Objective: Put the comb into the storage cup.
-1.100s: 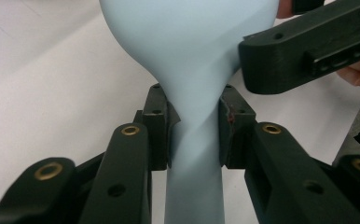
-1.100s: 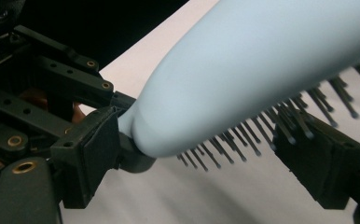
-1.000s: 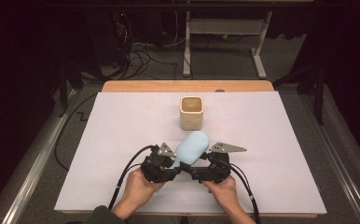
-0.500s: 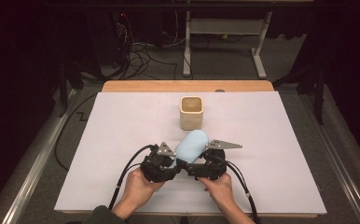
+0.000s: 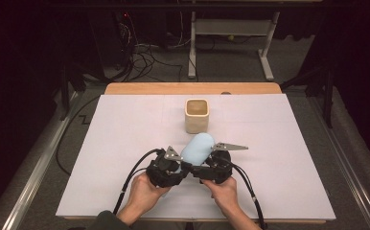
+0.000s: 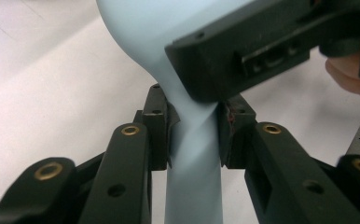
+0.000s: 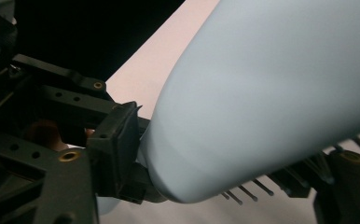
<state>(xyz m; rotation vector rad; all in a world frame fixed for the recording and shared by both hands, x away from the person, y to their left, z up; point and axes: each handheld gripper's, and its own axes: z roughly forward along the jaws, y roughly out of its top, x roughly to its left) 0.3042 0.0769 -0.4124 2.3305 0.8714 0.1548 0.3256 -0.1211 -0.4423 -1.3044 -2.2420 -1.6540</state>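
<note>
A light-blue hairbrush (image 5: 198, 147) is held low over the white sheet, head toward the far side. My left gripper (image 5: 183, 165) is shut on its narrow handle (image 6: 194, 186), and its pads press both sides in the left gripper view. My right gripper (image 5: 203, 165) comes in from the other side at the neck of the brush head (image 7: 271, 93). Its jaws have just been closing with the brush between them. One pad (image 7: 117, 149) touches the brush's side, and the other jaw sits behind the bristles (image 7: 243, 191).
A tan square cup (image 5: 196, 115) stands upright just beyond the brush. The white sheet (image 5: 279, 143) covers the table, with a wooden strip (image 5: 192, 88) along the far edge. Cables trail back from both grippers toward the person.
The right gripper's jaws have drawn in around the brush near its neck. Both hands and the brush stay where they were.
</note>
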